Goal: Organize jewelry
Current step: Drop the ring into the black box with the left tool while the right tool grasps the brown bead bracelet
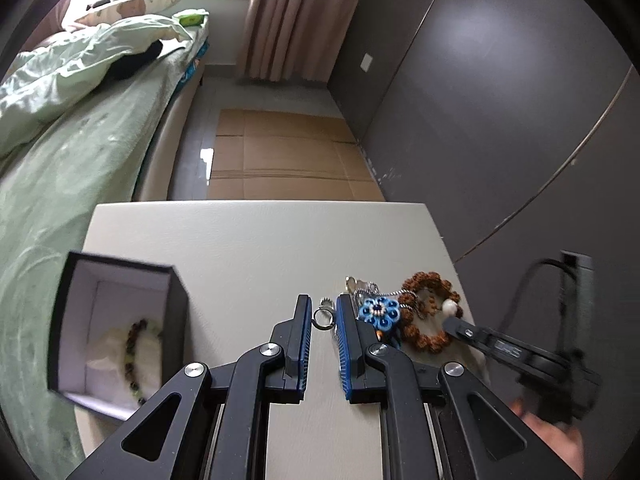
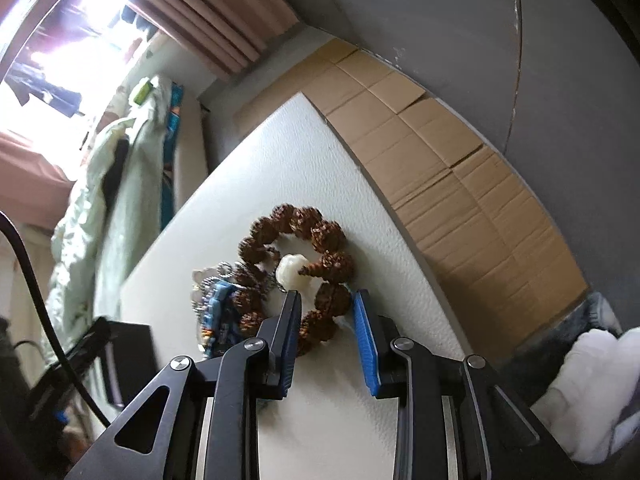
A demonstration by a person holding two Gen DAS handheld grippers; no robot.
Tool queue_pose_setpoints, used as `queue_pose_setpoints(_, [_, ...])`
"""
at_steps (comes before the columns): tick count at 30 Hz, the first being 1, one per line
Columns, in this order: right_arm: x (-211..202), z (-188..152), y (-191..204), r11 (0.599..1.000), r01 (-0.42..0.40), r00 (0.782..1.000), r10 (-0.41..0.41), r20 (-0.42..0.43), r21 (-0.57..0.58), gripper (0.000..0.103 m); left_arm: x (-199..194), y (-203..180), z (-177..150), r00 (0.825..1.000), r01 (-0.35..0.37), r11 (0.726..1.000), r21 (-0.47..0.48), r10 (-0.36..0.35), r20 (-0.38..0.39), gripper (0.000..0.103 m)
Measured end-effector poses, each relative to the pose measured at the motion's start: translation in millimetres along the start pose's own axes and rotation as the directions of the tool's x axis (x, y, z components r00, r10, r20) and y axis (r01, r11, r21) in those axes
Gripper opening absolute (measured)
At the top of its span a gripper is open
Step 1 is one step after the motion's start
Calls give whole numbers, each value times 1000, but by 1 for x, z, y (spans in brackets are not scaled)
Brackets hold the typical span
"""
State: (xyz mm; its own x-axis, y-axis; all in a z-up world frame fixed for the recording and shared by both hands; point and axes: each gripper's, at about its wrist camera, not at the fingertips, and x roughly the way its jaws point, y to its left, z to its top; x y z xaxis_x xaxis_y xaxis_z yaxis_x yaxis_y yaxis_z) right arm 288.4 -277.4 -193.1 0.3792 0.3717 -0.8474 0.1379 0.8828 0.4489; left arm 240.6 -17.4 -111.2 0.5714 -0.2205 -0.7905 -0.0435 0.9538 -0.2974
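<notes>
A pile of jewelry lies at the right of the white table [image 1: 240,248]: a small metal ring [image 1: 323,318], a blue beaded flower charm [image 1: 379,312] on a chain, and a brown seed-bead bracelet [image 1: 430,308] with a white bead [image 2: 291,270]. My left gripper [image 1: 323,312] is open with the ring between its fingers. My right gripper [image 2: 326,300] is open and straddles the near side of the brown bracelet [image 2: 304,240]. A black jewelry box [image 1: 116,332] at the left holds a green and brown bead bracelet [image 1: 138,352].
The table's right edge runs just beyond the jewelry pile. A bed with green bedding [image 1: 60,128] stands left of the table. Flat cardboard [image 1: 288,152] lies on the floor beyond it, beside a grey wardrobe wall [image 1: 500,100].
</notes>
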Motion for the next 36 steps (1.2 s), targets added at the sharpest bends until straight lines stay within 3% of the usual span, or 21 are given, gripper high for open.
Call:
queue_pose_setpoints(8, [2,-6,31,970,200,979,-190,79,-137,29,-35,43,-10,998,33,997,-69,-30,49,13])
queue_pose_setpoints(14, [1,-9,38,951,249,966,-229,120,-183,28,-61,79,-6,995,35,993,-115,-24,100,13])
queue_pose_setpoints(17, [0,-7,35,960,212,973,-190,128,-183,19,-62,95,-7,995,18,992,-128,-5,98,13])
queue_pose_setpoints(19, [-4,-5,23,987,103,991,-91,97,-124,19,-60,103,-7,996,26,991,-135,-15,86,13])
queue_pose_setpoints(21, [-12,-4,19,994,47,993,-36,108,-101,19,-57,110,-9,997,34,989,-147,-23,75,13])
queue_pose_setpoints(31, [-57,-26,68,978,-43,968,91,235,-204,19,-43,135,-11,996,87,970,-226,-85,18,15])
queue_pose_setpoints(32, [-60,-28,73,975,-48,965,100,242,-215,19,-43,137,-10,996,91,969,-230,-91,12,19])
queue_pose_setpoints(34, [-68,-30,84,969,-61,958,125,259,-241,19,-43,143,-8,995,98,966,-240,-99,7,39])
queue_pose_setpoints(35, [-71,-31,88,966,-61,955,129,267,-251,19,-46,145,-8,995,102,964,-246,-100,18,54])
queue_pose_setpoints(36, [-76,-33,94,963,-61,951,137,279,-264,19,-49,146,-7,994,106,963,-250,-101,31,61])
